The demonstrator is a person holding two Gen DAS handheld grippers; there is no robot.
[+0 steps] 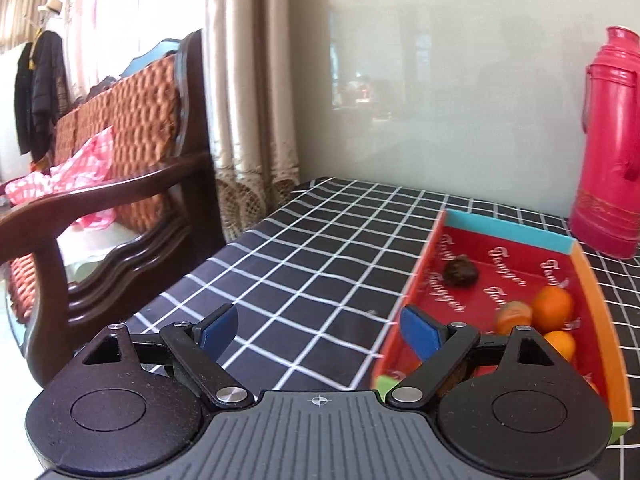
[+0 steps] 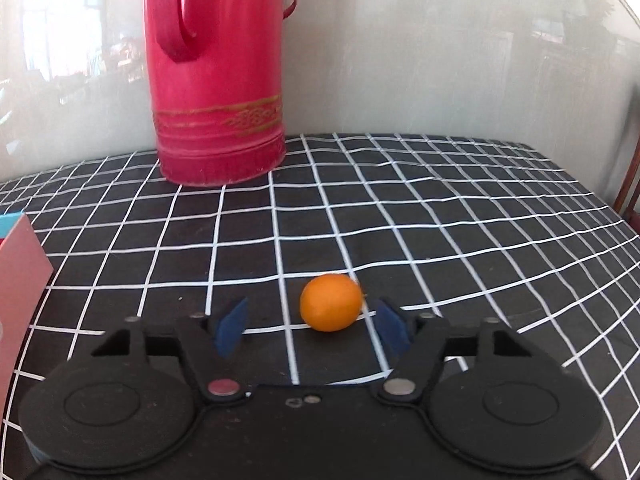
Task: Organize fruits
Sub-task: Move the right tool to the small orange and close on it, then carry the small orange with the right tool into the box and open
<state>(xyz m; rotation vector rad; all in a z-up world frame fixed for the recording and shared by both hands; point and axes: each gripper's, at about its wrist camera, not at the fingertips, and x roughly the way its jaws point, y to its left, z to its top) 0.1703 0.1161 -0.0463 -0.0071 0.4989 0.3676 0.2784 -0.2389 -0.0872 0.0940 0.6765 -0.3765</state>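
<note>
A red cardboard tray (image 1: 516, 258) with blue and orange walls lies on the checked tablecloth at the right of the left wrist view. It holds a dark brown fruit (image 1: 460, 271), two oranges (image 1: 552, 307) and a pale orange fruit (image 1: 514, 315). My left gripper (image 1: 320, 330) is open and empty, over the cloth by the tray's left wall. In the right wrist view one orange (image 2: 331, 302) lies on the cloth. My right gripper (image 2: 310, 326) is open, its fingers either side of the orange, which sits nearer the right finger (image 2: 390, 328).
A tall red thermos (image 2: 218, 72) stands at the back of the table against the glossy wall; it also shows in the left wrist view (image 1: 608, 148). A wooden sofa (image 1: 116, 184) stands left of the table. The tray's corner (image 2: 20, 264) shows at the left edge.
</note>
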